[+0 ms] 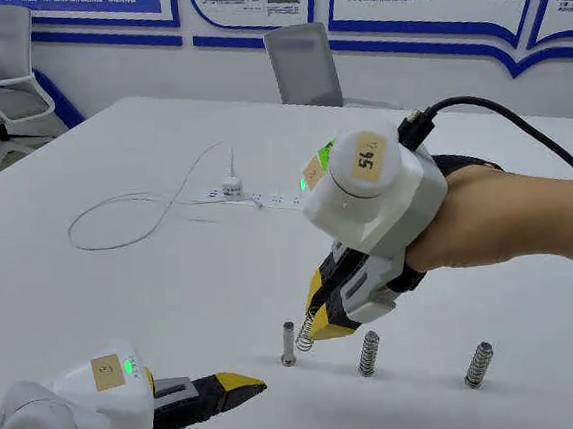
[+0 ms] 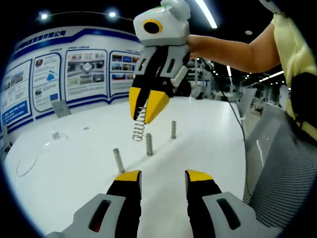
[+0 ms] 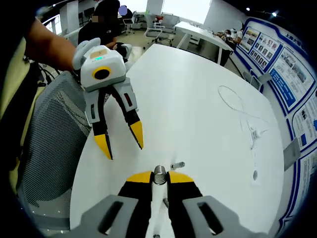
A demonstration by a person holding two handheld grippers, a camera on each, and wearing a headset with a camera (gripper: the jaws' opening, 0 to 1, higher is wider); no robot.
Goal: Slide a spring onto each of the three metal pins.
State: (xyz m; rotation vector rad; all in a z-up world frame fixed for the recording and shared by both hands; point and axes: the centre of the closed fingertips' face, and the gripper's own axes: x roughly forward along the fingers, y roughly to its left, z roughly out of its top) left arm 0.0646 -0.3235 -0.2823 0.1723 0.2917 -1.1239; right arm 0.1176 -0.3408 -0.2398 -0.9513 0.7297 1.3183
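Observation:
My right gripper (image 1: 316, 324) is shut on a small steel spring (image 1: 304, 331), which hangs tilted just right of the top of a bare metal pin (image 1: 288, 343). In the left gripper view the spring (image 2: 139, 126) dangles from the right gripper (image 2: 147, 104), above and behind the bare pin (image 2: 118, 160). Two more pins (image 1: 369, 353) (image 1: 477, 364) stand to the right, each with a spring on it. My left gripper (image 1: 261, 413) is open and holds nothing, low at the front left. In the right gripper view the spring (image 3: 159, 174) sits between the shut jaws, with the pin (image 3: 177, 165) just beyond.
The white table (image 1: 172, 285) carries a white power strip (image 1: 255, 195) with a plug and a looped white cable (image 1: 116, 214) at the back. Grey chairs (image 1: 304, 67) stand behind the far edge. A mesh chair back (image 3: 54, 134) is close to the person.

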